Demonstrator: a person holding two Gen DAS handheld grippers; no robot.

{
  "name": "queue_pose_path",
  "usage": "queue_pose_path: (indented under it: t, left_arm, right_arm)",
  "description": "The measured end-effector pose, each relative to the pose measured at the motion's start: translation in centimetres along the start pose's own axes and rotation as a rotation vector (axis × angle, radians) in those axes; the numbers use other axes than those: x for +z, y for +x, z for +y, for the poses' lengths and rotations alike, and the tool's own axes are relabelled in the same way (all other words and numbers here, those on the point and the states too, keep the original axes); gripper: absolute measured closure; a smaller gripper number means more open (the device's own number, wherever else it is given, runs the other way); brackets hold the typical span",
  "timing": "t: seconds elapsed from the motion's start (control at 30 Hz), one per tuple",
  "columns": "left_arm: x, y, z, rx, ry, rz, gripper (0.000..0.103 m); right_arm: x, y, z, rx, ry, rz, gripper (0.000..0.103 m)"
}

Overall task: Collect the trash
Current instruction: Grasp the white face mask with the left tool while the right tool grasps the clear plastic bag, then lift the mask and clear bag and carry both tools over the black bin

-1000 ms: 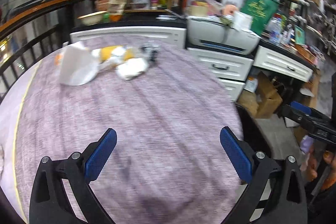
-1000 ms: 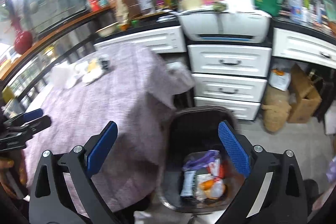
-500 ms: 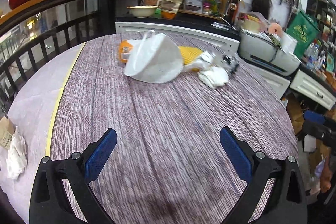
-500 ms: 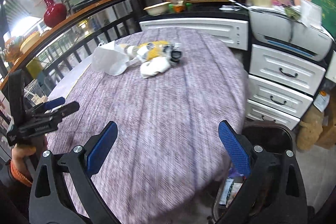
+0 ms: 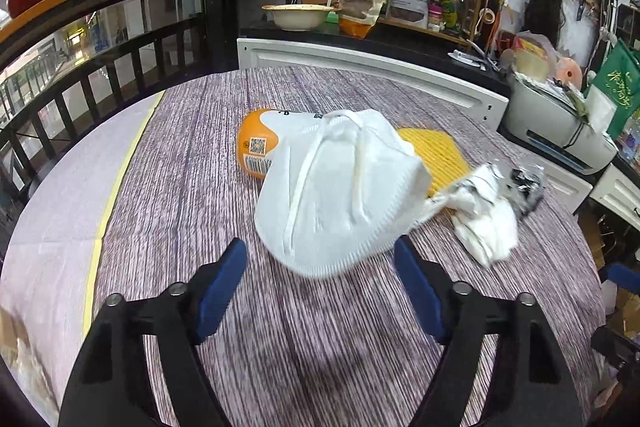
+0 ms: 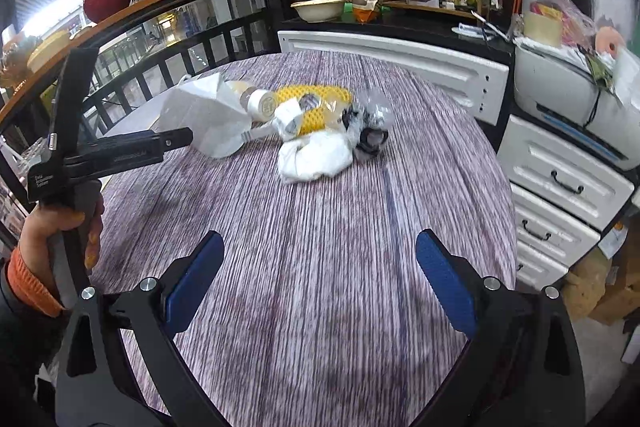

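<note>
A pile of trash lies at the far side of the round table (image 5: 192,187): a white face mask (image 5: 340,195), an orange bottle (image 5: 256,151), a yellow foam net (image 5: 436,151), a crumpled white tissue (image 5: 484,223) and crumpled clear plastic (image 5: 528,183). My left gripper (image 5: 318,255) is at the mask's near edge, its jaws closing, with that edge between the tips and no pad visibly pressing. In the right wrist view, the left gripper (image 6: 176,139) reaches the mask (image 6: 212,119) from the left. My right gripper (image 6: 318,247) is open and empty, well short of the tissue (image 6: 316,155).
White drawers (image 6: 560,179) and a printer (image 5: 560,127) stand to the right of the table, with cardboard boxes (image 6: 592,291) on the floor. A black railing (image 5: 80,87) runs along the left. A counter with a bowl (image 5: 298,15) is behind the table.
Both grippers swung toward the trash pile, the right one away from the bin and over the table. The left came up to the mask and its jaws narrowed.
</note>
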State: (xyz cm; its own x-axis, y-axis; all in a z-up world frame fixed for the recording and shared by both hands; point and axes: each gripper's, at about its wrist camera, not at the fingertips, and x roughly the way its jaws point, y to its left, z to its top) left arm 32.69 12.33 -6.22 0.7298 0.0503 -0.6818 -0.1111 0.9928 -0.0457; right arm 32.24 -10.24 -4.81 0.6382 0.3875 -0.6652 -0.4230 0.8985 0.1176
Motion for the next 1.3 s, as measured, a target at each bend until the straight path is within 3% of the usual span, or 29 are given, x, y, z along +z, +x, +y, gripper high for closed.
queue_pose_path:
  t: [0.07,0.13,0.33,0.4,0.53,0.57,0.6,0.8,1.3]
  left_arm:
    - [0.3,0.5,0.1,0.008,0.0,0.001,0.045]
    - [0.5,0.8,0.4,0.005,-0.016,0.002,0.068]
    - [0.6,0.5,0.8,-0.01,-0.015,-0.007,0.096]
    - [0.5,0.3,0.9,-0.012,-0.016,-0.011,0.097]
    - [0.7,-0.2,1.1,-0.013,-0.041,-0.033,0.099]
    - [0.7,-0.4,1.1,-0.009,-0.042,-0.041,0.099]
    - [0.7,-0.6,1.0,-0.005,-0.04,-0.048,0.099]
    - [-0.2,-2.0,0.7,-0.008,-0.025,-0.07,0.099]
    - [-4.3,-8.8,-2.0,-0.132,-0.041,-0.124,0.099]
  right_arm:
    - [1.3,1.3,-0.4,-0.016,-0.008,-0.012,0.008]
    - [2.4,2.6,-0.8,-0.03,-0.009,-0.012,0.008]
    - [5.5,7.0,-2.9,-0.073,0.04,0.032,0.013]
    - [6.0,8.3,-3.2,-0.071,0.045,0.064,0.026]
    - [6.5,9.9,-3.6,-0.071,0.059,0.072,0.043]
    - [6.5,10.0,-3.7,-0.067,0.061,0.073,0.056]
    - [6.4,10.1,-3.6,-0.059,0.06,0.076,0.061]
    - [5.5,7.9,-3.4,-0.081,0.051,0.013,0.067]
    - [-0.3,-2.5,-4.2,-0.088,0.006,-0.061,0.067]
